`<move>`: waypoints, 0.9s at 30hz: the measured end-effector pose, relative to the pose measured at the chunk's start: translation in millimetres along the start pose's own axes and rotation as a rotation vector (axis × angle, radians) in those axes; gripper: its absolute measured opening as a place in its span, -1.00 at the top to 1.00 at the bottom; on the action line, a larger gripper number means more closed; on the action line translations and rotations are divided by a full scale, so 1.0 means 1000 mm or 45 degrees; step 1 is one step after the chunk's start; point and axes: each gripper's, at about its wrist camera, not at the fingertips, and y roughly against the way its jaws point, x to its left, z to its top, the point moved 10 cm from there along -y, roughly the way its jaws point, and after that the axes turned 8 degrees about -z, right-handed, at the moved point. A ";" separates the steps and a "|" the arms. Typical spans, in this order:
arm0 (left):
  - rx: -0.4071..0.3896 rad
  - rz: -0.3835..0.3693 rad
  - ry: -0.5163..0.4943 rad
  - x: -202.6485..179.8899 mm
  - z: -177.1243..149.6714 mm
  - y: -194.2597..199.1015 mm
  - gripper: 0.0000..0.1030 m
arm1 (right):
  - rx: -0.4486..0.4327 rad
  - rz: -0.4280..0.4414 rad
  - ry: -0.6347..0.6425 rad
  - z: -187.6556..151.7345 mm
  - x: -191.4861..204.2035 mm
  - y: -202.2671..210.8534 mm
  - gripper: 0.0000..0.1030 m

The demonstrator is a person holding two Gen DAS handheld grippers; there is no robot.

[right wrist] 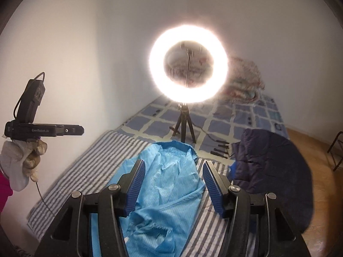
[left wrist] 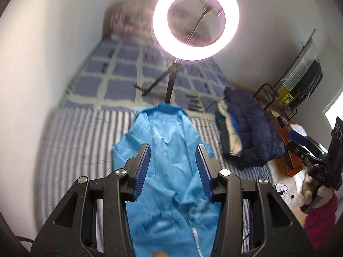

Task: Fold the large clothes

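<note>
Blue garment [left wrist: 167,156], a thin, crinkled gown or coat with a collar, is laid lengthwise on the striped sheet [left wrist: 81,141], its collar end toward 12 o'clock and its lower part running down to 6 o'clock between the fingers in both wrist views. It appears to have been spread flat so that the sides can be brought over; creases remain along its right edge and lower half, so smoothing may be judged necessary before a fold is made. The left gripper [left wrist: 173,169] is held above the cloth with its jaws apart and nothing between them. The right gripper [right wrist: 172,182] is likewise spread wide and empty, poised over the middle of the garment. Neither pair of pads is seen touching the fabric, so folding is judged not yet begun. At 3 o'clock of the garment a dark blue quilted jacket [right wrist: 272,167] is heaped on the bed, probably set aside for its own turn. A lit ring light [right wrist: 188,64] on a small tripod [right wrist: 183,128] is stood at 12 o'clock on the blue checked bedspread [right wrist: 246,117], evidently placed to illuminate the work. White walls enclose the bed on the far and left sides, and a wooden floor [right wrist: 321,150] is seen at 3 o'clock.
</note>
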 end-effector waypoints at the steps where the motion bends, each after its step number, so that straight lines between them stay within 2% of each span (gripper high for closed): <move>1: 0.019 -0.015 0.028 0.010 0.001 -0.019 0.14 | 0.033 0.008 -0.026 -0.004 -0.003 -0.028 -0.13; 4: 0.063 -0.029 0.105 0.043 0.006 -0.080 0.14 | 0.126 0.006 -0.097 -0.019 -0.012 -0.098 -0.13; 10: 0.135 -0.003 0.155 0.085 0.015 -0.154 0.14 | 0.250 0.006 -0.110 -0.039 -0.014 -0.200 -0.13; 16: 0.201 0.030 0.239 0.127 0.024 -0.213 0.14 | 0.329 0.039 -0.134 -0.041 -0.016 -0.264 -0.13; 20: 0.281 -0.035 0.275 0.134 0.021 -0.250 0.14 | 0.394 0.113 -0.204 -0.046 -0.024 -0.301 -0.13; 22: 0.306 -0.034 0.265 0.135 0.019 -0.265 0.14 | 0.417 0.155 -0.246 -0.051 -0.028 -0.316 -0.13; 24: 0.311 -0.017 0.255 0.135 0.018 -0.275 0.14 | 0.430 0.173 -0.275 -0.054 -0.030 -0.328 -0.13; 26: 0.275 -0.024 0.233 0.131 0.021 -0.278 0.14 | 0.437 0.190 -0.311 -0.058 -0.031 -0.340 -0.13; 27: 0.265 -0.031 0.226 0.129 0.023 -0.279 0.28 | 0.443 0.209 -0.346 -0.061 -0.031 -0.345 -0.13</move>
